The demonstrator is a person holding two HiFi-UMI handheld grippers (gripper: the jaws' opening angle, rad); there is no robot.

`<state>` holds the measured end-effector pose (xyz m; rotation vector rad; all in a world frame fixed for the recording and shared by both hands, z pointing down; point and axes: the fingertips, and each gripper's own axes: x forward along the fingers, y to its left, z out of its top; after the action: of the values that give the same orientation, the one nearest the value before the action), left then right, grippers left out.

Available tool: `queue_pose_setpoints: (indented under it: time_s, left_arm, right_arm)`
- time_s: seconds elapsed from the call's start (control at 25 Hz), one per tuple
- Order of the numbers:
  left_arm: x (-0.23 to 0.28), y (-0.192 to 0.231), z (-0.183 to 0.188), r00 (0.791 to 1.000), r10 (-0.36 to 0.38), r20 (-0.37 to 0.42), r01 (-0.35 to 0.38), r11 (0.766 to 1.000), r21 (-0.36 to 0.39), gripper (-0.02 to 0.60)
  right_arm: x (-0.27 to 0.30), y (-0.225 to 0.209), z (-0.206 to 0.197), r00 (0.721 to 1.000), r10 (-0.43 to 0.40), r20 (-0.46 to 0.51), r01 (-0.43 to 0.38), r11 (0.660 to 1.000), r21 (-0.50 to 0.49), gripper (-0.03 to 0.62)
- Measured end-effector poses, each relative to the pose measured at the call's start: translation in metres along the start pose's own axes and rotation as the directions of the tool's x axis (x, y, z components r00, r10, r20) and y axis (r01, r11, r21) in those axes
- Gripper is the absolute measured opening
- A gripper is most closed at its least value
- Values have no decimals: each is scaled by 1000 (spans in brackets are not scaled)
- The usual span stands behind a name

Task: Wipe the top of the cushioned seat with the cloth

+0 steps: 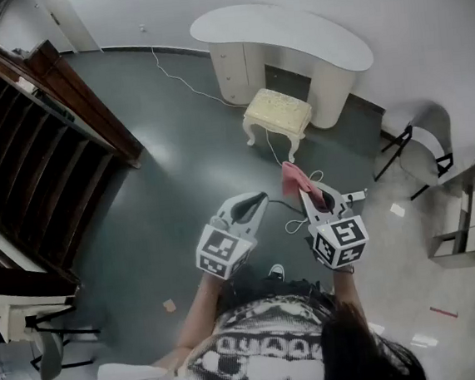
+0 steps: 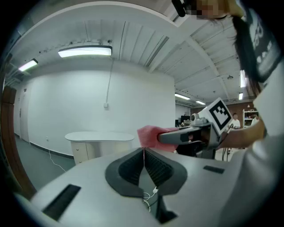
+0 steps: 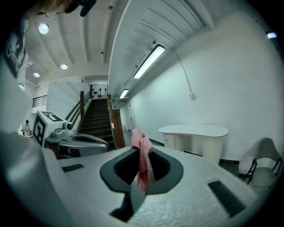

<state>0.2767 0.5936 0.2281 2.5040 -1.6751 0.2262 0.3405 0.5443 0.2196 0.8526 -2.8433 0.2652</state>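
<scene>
- the cloth (image 1: 293, 176) is pink and held only by the right gripper (image 1: 305, 192), whose jaws are pressed shut on a bunched fold. most of it hangs loose, so it could drag out of the pinch once it rubs across a soft top.
- the left gripper (image 1: 258, 200) has its jaws pressed together on nothing. with no second hold, the seat (image 1: 277, 112) may slide or rock on its thin legs under a hard push.
- a white cable (image 1: 277, 149) runs along the floor by the seat's legs. a foot or the hanging cloth could catch on it on the way in.
- the seat is well apart from both grippers, ahead of them, just in front of the desk (image 1: 290, 38).
- it looks pale cream, with a padded rectangular top of faint pattern and curved pale legs. nothing lies on it, and no dirt can be made out from here.
</scene>
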Motion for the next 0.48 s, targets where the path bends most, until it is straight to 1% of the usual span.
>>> queue_pose_setpoints:
  time_s: [0.12,0.24,0.36,0.48]
  left_arm:
    - [8,-2,6,1000,11,-7,-11,1000,-15,6]
    - [17,-2,2,999,29,-17,-29,999,-23,6]
    - [23,-3,1,999,40,-22,-40,999,-16,6]
    - [21,6,-5,998,50,-29,-50,999,-10,6]
  right_arm:
    - [-1,-9,-1,1000,9,10,-9,1000,11,12]
    - [-1,-19,-5,1000,23,10,-23,1000,21,12]
    - [2,-29,-11,1000,27,-1,-27,999,32,12]
    - [14,-29,-13,999,38,-5,-38,998,41,12]
